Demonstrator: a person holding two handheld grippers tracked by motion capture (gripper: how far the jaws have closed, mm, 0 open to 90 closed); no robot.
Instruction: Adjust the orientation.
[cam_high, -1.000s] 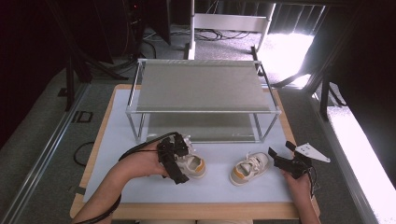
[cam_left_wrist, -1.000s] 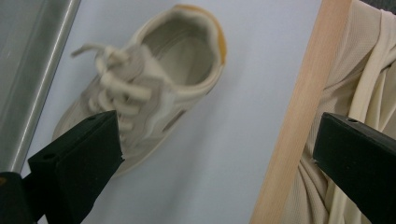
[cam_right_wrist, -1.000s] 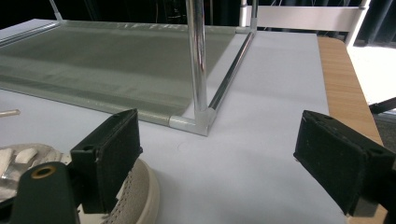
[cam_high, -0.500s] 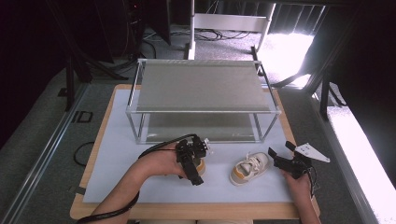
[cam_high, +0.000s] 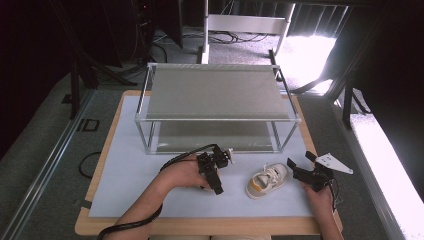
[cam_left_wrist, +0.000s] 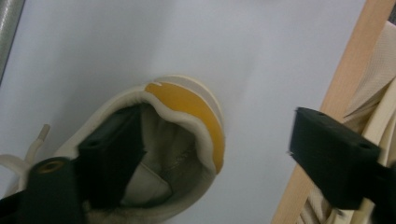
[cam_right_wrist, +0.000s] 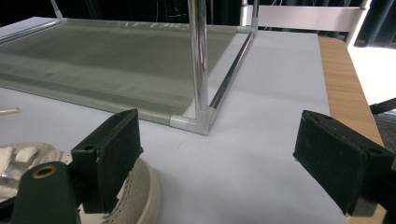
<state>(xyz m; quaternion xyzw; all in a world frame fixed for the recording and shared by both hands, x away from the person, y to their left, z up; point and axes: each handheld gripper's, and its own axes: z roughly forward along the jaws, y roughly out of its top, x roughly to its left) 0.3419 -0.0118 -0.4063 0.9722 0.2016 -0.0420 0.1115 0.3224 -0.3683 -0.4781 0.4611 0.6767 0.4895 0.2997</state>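
While the right gripper (cam_high: 303, 173) is held with its jaws wide apart just right of a cream canvas shoe (cam_high: 267, 180) with a rubbery sole, a second cream shoe (cam_left_wrist: 159, 154) with a mustard heel patch is seen beneath the left gripper (cam_high: 214, 172), one spread jaw sunk in its padded opening. Since half a second earlier, the left gripper has been carried rightward, nearer the first shoe. Smooth pale mat (cam_high: 125, 165) lies open left of it; the steel-tube rack (cam_high: 220, 92) stands behind.

no readable text, no labels, brands, numbers or signs on anything
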